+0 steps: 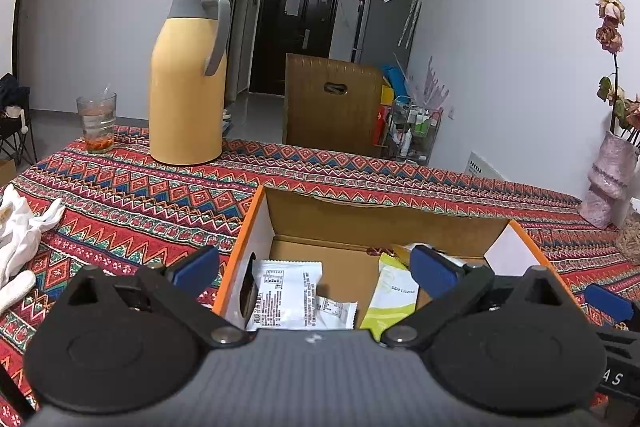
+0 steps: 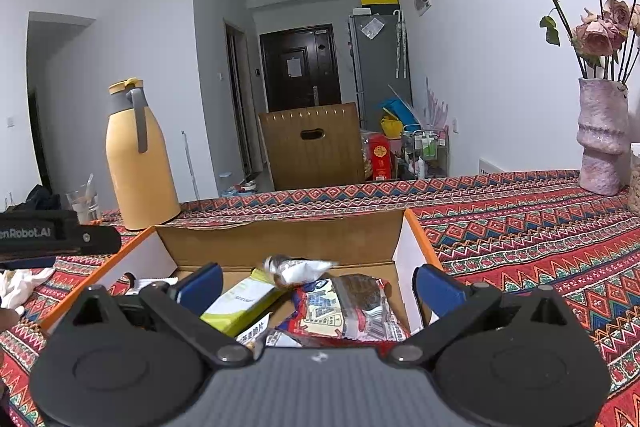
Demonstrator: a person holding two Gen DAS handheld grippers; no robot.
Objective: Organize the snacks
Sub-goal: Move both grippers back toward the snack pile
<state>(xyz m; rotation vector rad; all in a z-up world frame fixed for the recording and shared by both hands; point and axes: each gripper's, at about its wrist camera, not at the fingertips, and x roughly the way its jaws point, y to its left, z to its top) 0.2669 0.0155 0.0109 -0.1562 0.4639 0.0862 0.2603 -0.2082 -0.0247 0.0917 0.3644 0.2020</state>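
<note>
An open cardboard box with orange edges (image 1: 248, 227) (image 2: 412, 227) sits on the patterned tablecloth and holds snack packets. In the left wrist view I see a white packet (image 1: 288, 291) and a green-and-white packet (image 1: 394, 295) inside. In the right wrist view the green-and-white packet (image 2: 244, 301), a small silver-white packet (image 2: 298, 269) that looks blurred, and a brown-and-red printed packet (image 2: 348, 307) lie in the box. My left gripper (image 1: 316, 271) is open and empty over the box's near side. My right gripper (image 2: 318, 287) is open and empty over the box.
A yellow thermos jug (image 1: 188, 75) (image 2: 138, 159) and a glass (image 1: 97, 123) stand at the table's far left. A pink vase of dried roses (image 2: 600, 139) stands far right. White cloth (image 1: 20, 227) lies at the left. A brown chair back (image 1: 332, 103) is beyond the table.
</note>
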